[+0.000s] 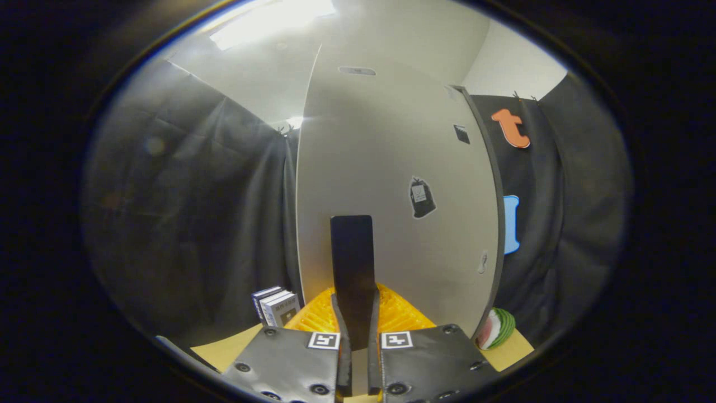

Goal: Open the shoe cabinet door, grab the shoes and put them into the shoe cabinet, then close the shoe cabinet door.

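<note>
Gripper view: the gripper [357,313] is clamped on a flat black upright handle [352,263], both fingers pressing its lower end from either side, tips just about meeting round it. The handle stands against the tall pale-grey cabinet door [386,184], which takes up the middle of the scene w/ its dark edge on the right side.

Relative to that door: a small black bag-shaped sticker [422,197] sits on the door face, right of the handle and a bit above its top. A ribbed orange plastic piece [400,313] lies at the door's foot, directly behind the fingers; can't tell what it is, maybe a rack or basket. A few white boxes w/ dark print [275,307] stand at the door's lower left corner. A round green-and-white striped object [495,329] rests by the door's lower right corner, on a tan surface [224,350]. Black cloth hangs either side of the door.

Shoes: none to be made out here, so their place can't be given; the cabinet itself is right ahead, touching distance.

Step in hand, as a judgement: door work, grip taken on the handle. Whether it's the opening or the closing can't be told for sure; the door's right edge shows some thickness, so it may be slightly ajar. If opening, next move calls for a steady pull along the hinge arc, keeping the clamp square so the handle doesn't slip out, then release and go for the shoes.
</note>
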`<state>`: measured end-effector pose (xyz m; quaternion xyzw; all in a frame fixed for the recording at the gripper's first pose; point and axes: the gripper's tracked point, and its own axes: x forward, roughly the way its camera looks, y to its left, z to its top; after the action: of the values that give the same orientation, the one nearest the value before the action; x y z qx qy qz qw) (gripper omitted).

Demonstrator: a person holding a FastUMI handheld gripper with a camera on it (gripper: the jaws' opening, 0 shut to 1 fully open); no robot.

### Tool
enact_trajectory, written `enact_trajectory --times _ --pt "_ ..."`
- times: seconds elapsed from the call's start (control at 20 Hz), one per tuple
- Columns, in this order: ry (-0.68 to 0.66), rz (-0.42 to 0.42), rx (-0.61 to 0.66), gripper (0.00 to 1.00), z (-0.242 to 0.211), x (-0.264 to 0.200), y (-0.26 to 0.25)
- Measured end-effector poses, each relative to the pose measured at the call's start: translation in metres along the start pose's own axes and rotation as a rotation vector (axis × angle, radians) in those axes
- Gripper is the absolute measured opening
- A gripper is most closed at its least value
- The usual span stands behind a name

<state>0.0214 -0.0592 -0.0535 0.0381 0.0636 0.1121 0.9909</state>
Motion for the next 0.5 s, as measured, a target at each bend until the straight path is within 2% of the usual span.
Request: enact_trajectory --times 0.5 --pt "-0.017 -0.018 -0.006 0.12 0.007 -0.043 -0.041"
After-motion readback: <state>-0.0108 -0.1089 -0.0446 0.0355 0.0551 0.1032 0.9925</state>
